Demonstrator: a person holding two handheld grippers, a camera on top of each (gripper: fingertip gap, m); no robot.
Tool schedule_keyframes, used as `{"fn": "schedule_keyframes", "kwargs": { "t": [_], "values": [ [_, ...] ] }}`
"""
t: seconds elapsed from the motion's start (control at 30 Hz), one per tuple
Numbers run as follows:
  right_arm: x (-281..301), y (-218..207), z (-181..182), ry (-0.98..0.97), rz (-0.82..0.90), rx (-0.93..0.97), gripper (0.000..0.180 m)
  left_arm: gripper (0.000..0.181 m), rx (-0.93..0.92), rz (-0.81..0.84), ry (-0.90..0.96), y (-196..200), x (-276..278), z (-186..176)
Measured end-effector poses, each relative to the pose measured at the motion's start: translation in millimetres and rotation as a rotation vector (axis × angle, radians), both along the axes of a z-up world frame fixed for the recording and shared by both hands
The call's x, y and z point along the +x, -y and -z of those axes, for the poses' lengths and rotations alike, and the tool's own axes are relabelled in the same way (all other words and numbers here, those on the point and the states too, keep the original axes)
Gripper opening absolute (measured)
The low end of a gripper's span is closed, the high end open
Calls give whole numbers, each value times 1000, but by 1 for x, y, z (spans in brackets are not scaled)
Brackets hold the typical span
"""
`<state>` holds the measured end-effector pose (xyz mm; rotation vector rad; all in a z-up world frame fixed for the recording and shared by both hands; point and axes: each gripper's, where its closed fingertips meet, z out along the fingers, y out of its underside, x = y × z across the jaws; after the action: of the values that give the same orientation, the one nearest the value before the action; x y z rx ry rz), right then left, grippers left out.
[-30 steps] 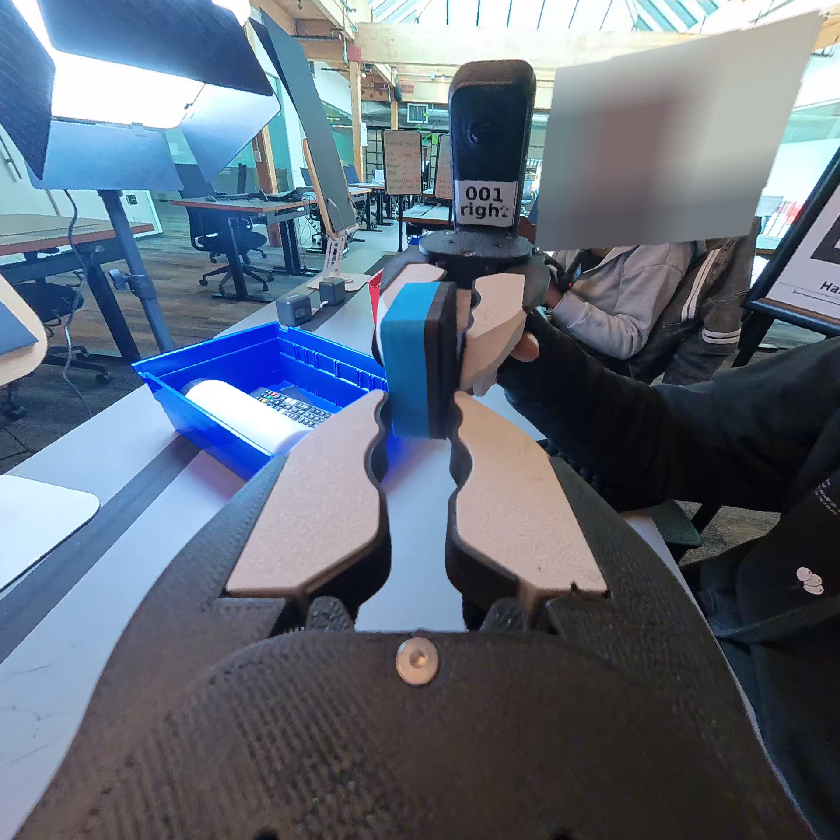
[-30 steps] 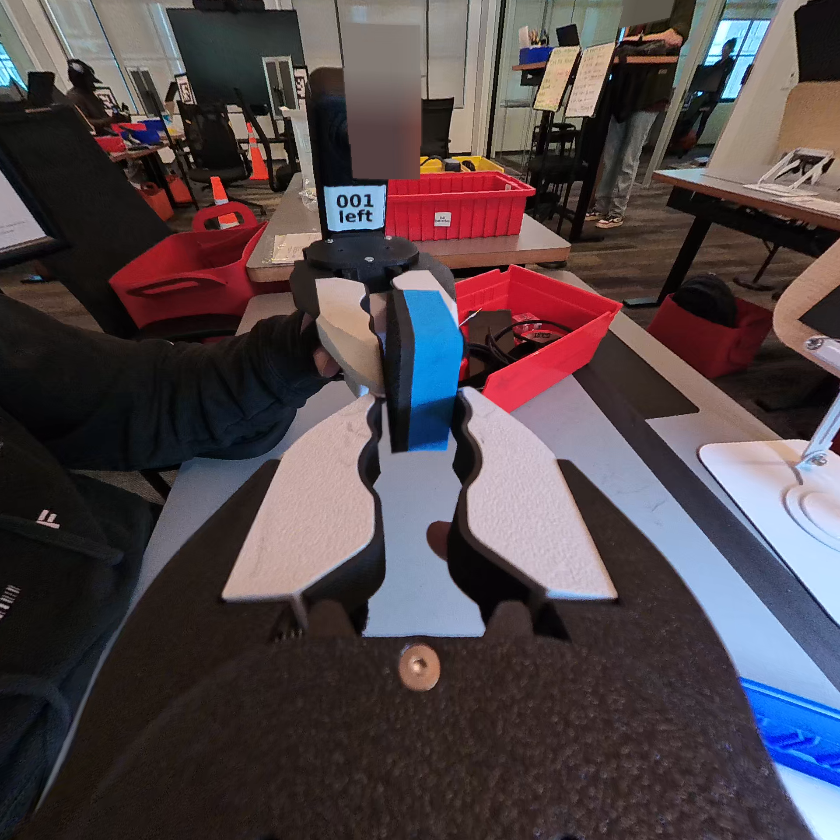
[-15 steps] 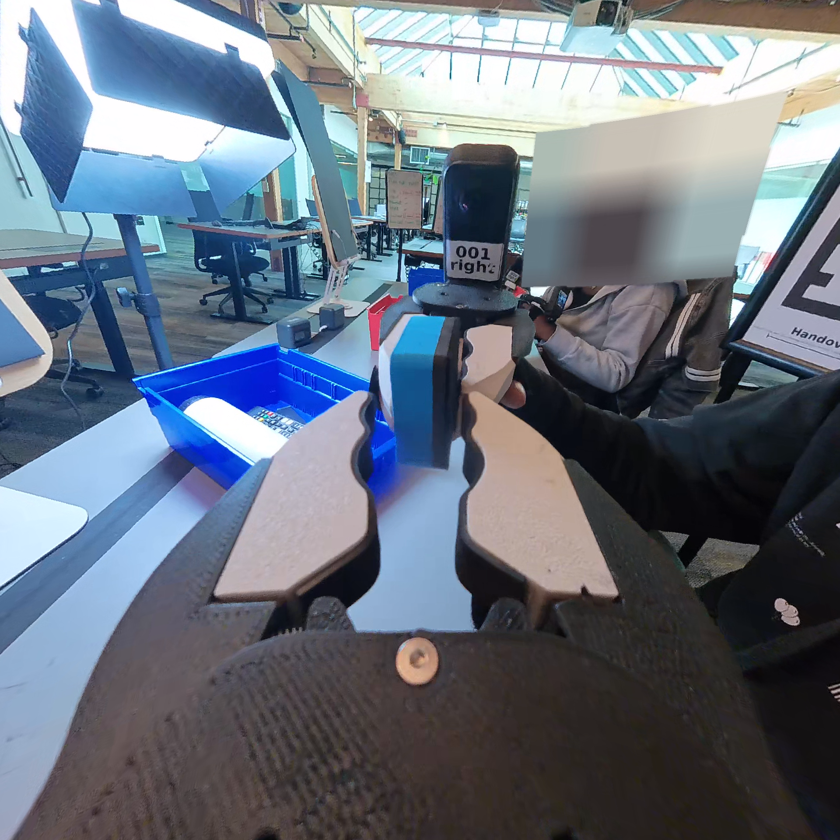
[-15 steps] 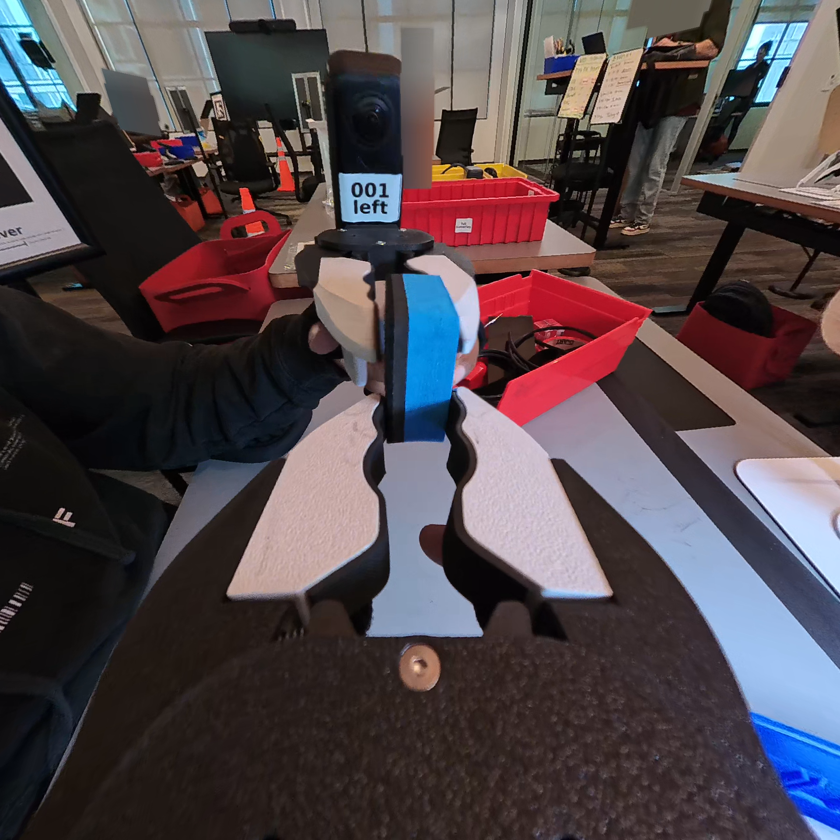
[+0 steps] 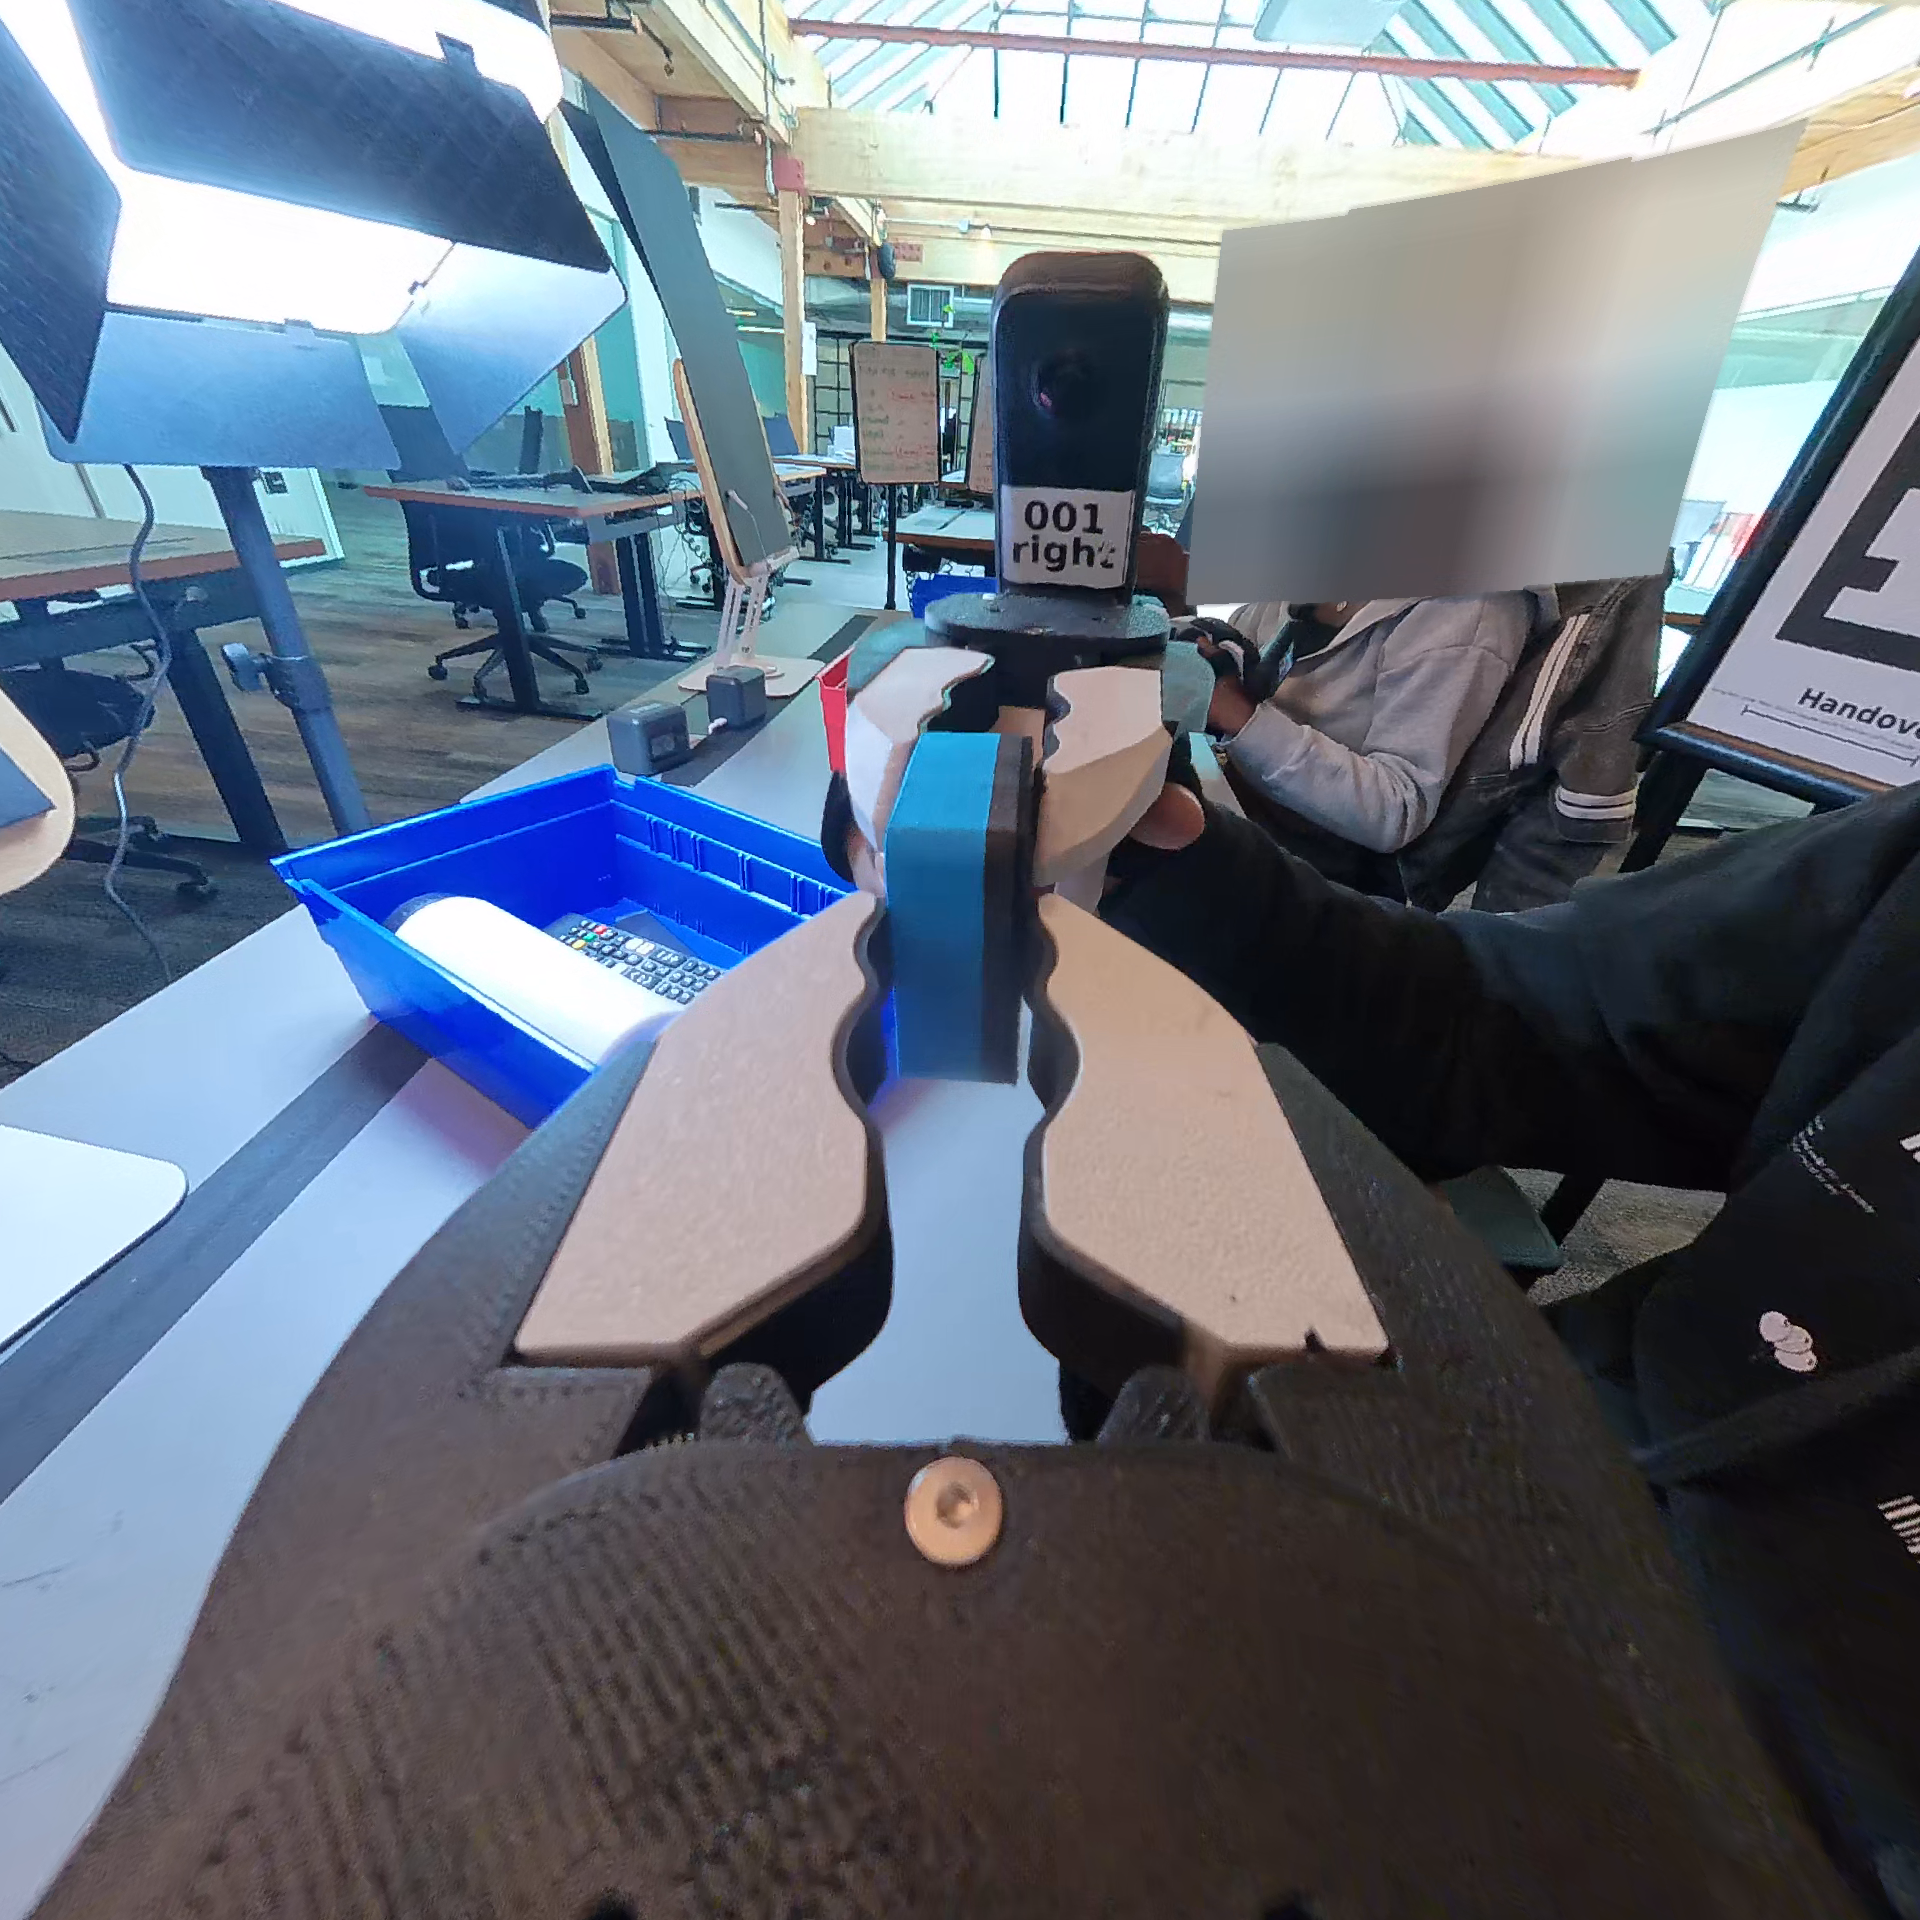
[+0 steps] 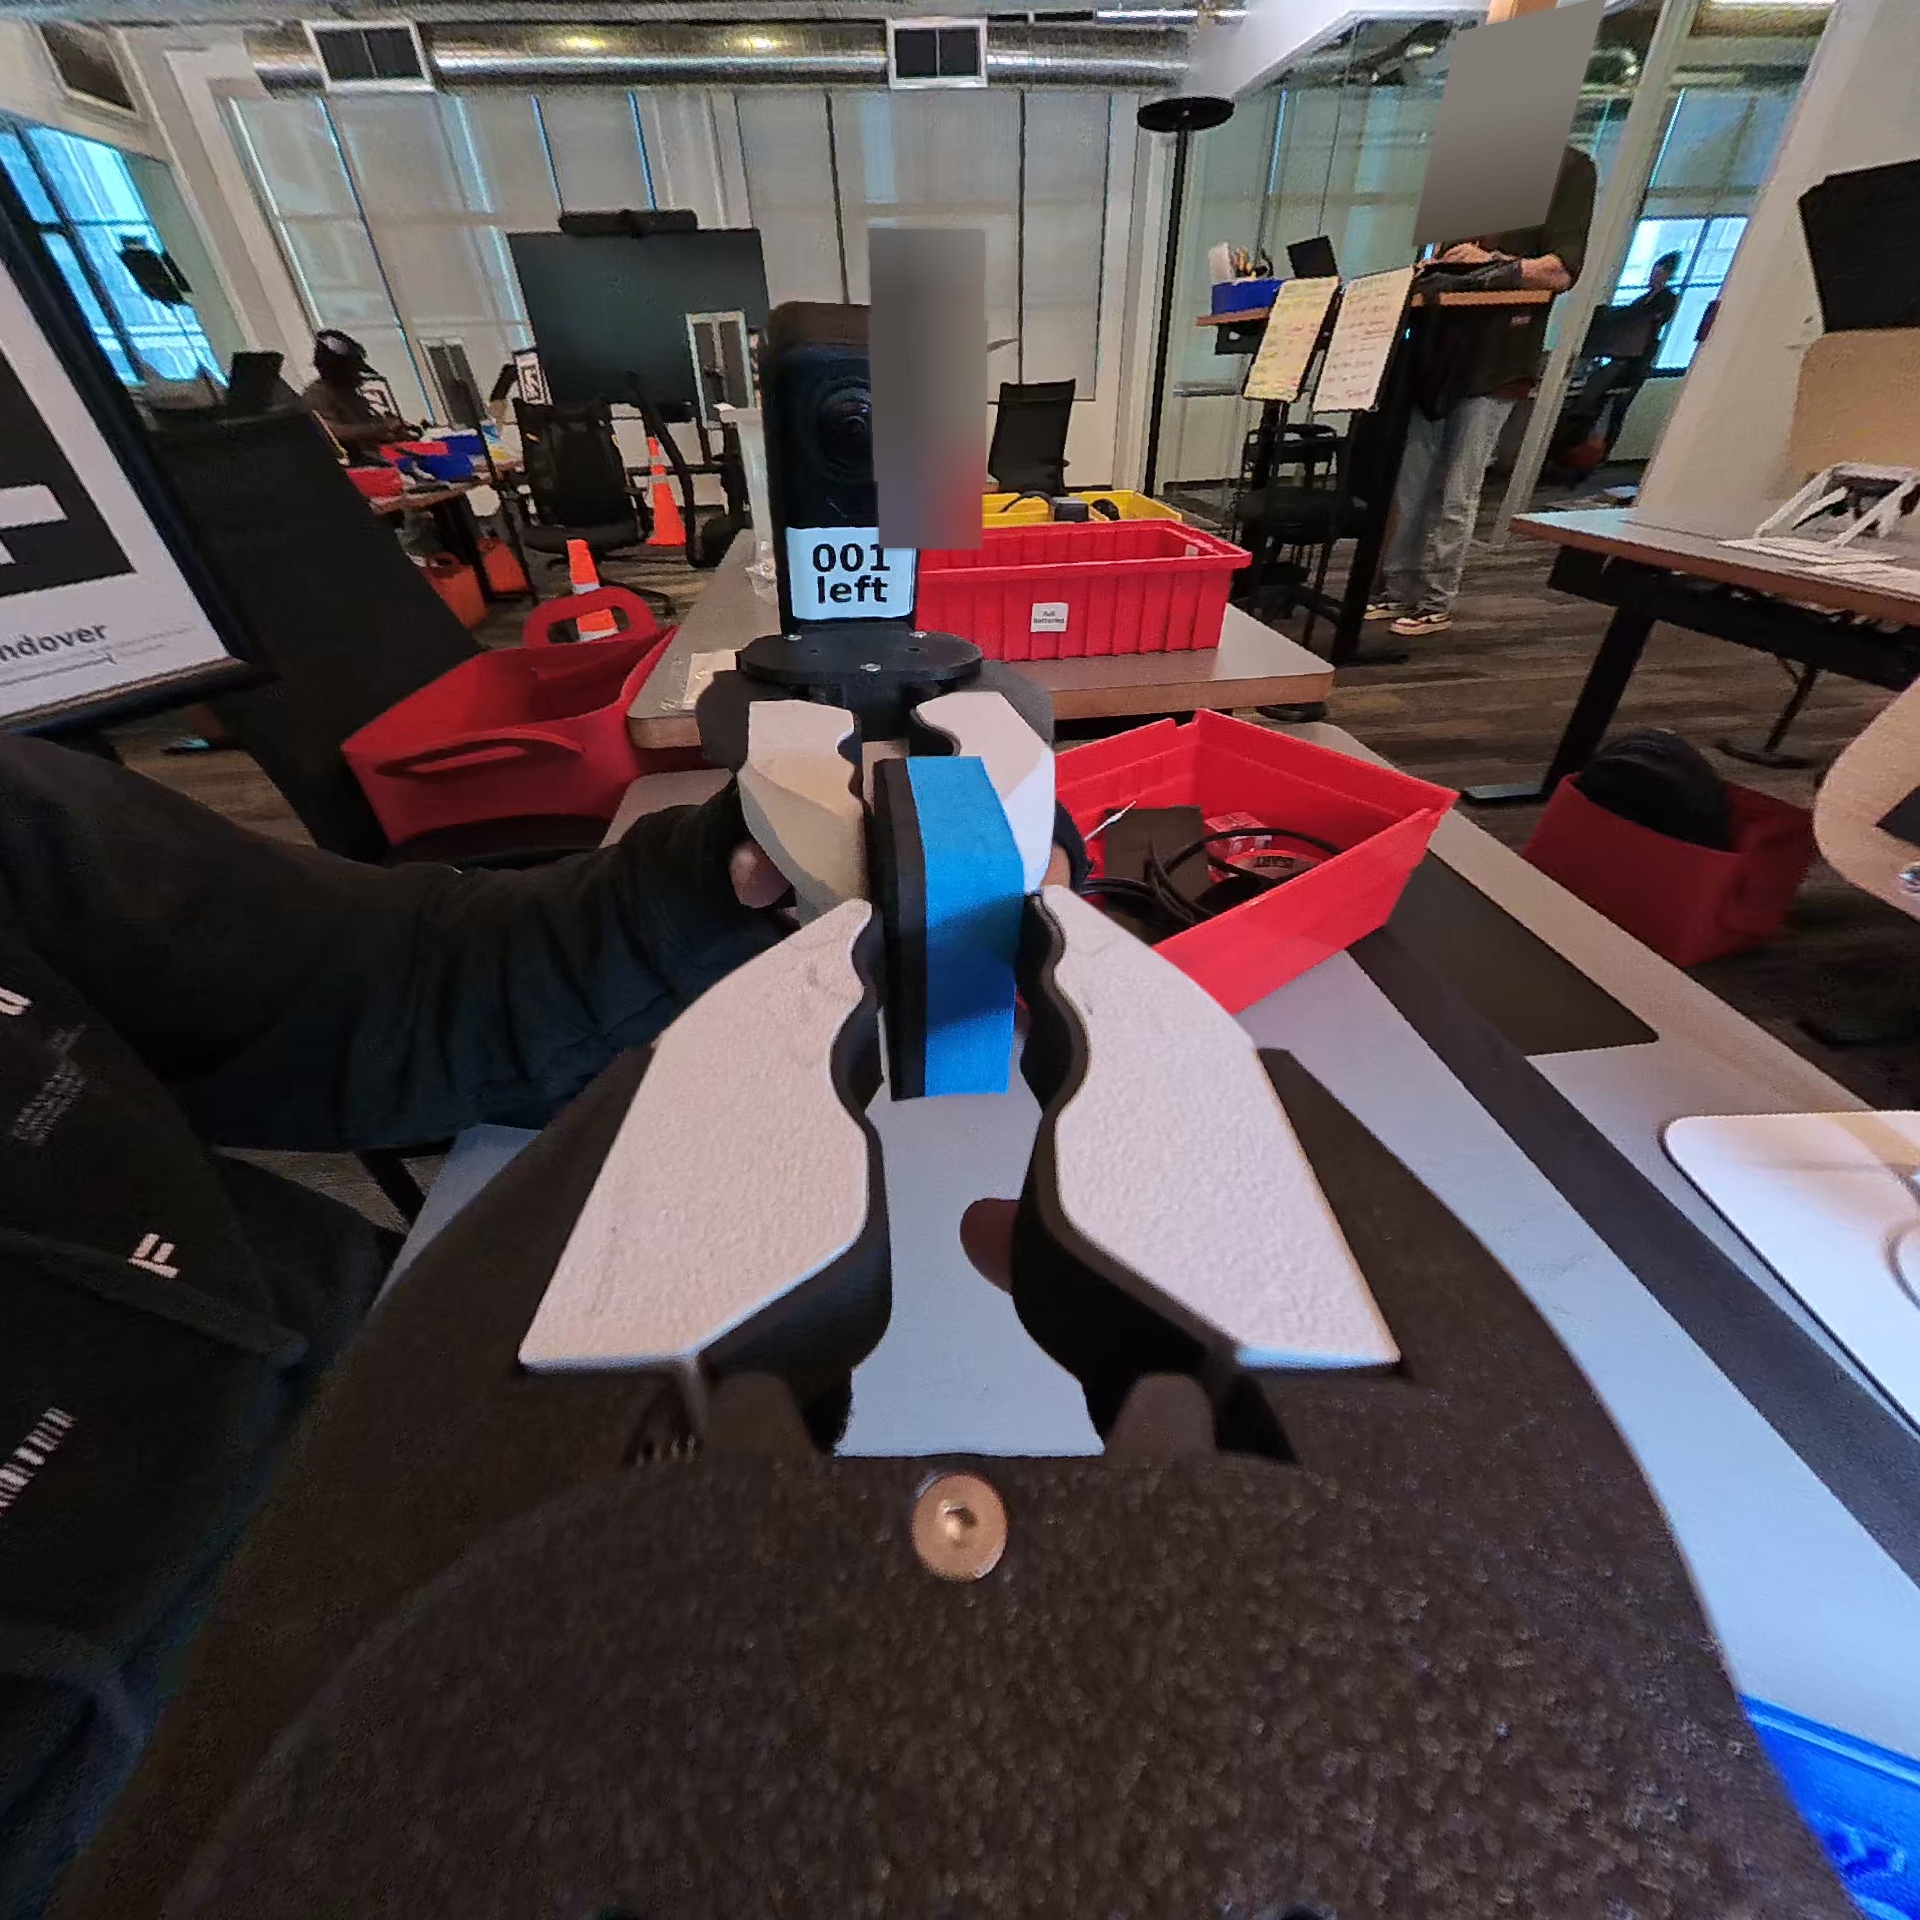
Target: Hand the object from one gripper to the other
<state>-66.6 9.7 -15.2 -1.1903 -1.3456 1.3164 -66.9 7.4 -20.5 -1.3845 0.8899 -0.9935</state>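
Squarely between left gripper [image 5: 954, 925], right gripper [image 6: 951, 920]: block [image 5: 935, 873].

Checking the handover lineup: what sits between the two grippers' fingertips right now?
Only the blue-and-black foam block, held upright, spans the stretch between the left gripper and the right gripper. Both wrist views show it.

Grey desk [image 5: 239, 1049] with a dark strip running along it. Blue bin [image 5: 488, 862] on the desk, holding a white roll [image 5: 520, 966] and a remote control [image 5: 639, 951] side by side. Beyond it, two small grey cubes [image 5: 649, 732] near a tilted board on a stand [image 5: 727, 520]. Softbox light [image 5: 260, 260] on a pole, upper left. Right wrist view: red bin [image 6: 1278, 831] on the desk with black cables [image 6: 1174, 873] inside; a larger red bin [image 6: 1081, 587] on a farther table; orange cones [image 6: 592, 592] on the floor.
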Motion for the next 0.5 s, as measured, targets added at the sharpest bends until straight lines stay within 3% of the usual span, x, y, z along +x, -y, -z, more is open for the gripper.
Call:
{"fn": "schedule_keyframes", "kwargs": {
  "t": [0.13,0.23,0.5],
  "values": [
    [-2,2,1,1,-6,2,23,32,20,3,53,5,-4,-13],
    [-4,5,4,10,-18,8,23,22,29,-18,56,4,-6,-16],
    [-4,3,4,5,-7,1,23,22,31,-24,52,2,-7,-15]
  ]
}}
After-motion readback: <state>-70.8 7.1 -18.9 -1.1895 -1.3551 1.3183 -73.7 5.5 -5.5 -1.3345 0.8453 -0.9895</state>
